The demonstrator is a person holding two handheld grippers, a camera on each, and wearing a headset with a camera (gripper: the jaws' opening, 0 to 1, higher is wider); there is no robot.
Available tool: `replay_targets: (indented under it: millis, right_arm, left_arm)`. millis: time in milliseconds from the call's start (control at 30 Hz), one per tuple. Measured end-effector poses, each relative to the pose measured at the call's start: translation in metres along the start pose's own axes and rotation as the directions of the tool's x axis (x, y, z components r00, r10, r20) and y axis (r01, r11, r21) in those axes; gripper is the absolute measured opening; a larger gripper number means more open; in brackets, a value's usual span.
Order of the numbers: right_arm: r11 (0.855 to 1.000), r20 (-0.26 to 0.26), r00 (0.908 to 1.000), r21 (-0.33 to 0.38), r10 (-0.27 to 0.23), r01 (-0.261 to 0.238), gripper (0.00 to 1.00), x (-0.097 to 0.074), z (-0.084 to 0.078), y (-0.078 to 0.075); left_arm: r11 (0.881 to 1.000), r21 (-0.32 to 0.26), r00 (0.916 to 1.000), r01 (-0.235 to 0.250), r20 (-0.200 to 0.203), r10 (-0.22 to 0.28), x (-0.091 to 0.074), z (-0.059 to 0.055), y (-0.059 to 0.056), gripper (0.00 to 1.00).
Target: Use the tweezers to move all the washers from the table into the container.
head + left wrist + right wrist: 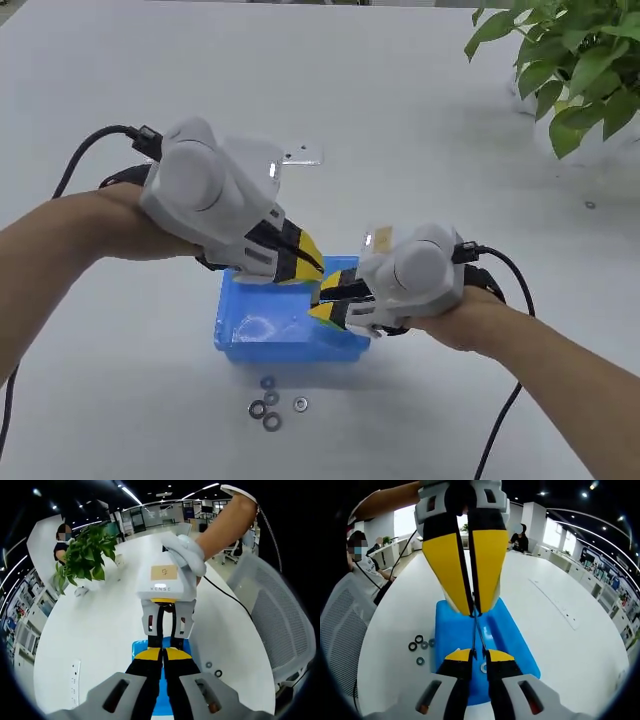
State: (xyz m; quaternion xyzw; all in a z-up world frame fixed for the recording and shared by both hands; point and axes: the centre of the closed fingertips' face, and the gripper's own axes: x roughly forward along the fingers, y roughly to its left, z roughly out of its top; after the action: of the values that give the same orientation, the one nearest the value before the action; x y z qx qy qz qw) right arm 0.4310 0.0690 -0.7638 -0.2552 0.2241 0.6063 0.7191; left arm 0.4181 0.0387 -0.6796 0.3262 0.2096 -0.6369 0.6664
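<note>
Five washers [258, 408] lie in a loose cluster on the bench [420, 130], just in front of the container [250, 335] and apart from it. One washer [483, 667] already lies inside the container. Above the container the right gripper [322, 303] and left gripper [308, 262] meet tip to tip, and the right gripper view shows the tweezers [474, 632] running between them. Both pairs of jaws stand nearly together and appear clamped on the tweezers, the left at one end and the right further along. Which end is the working tip cannot be told. Judgement: the step in hand is settling the hold on the tweezers before the next pick. Recommended: one gripper holds firmly near the joined end, so the points project clear of its jaws. The other presses the legs gently, only enough to pinch a washer by its rim. Take the outermost washer first, coming in low and slanted, to avoid scattering the rest. A plant [570, 60] stands at the far corner, well apart.
</note>
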Motion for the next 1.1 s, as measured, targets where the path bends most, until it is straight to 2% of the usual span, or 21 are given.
replay_targets:
  millis: [333,567,1100]
  right_arm:
    - [1.0,0.015,0.9999,-0.027,-0.004,0.005,0.14,-0.008,0.012,0.007]
    - [0.999,0.024,0.9997,-0.048,-0.009,0.01,0.13,-0.013,0.023,0.012]
    - [0.996,0.02,0.9998,-0.087,-0.003,0.005,0.12,-0.02,0.035,0.035]
  left_arm:
    - [1.0,0.001,0.9997,-0.018,0.016,0.018,-0.012,0.01,-0.004,0.05]
    - [1.0,0.005,0.999,-0.029,0.033,0.029,-0.021,0.021,-0.01,0.05]
    - [0.999,0.016,0.9991,-0.041,0.014,0.041,-0.038,0.027,-0.033,0.05]
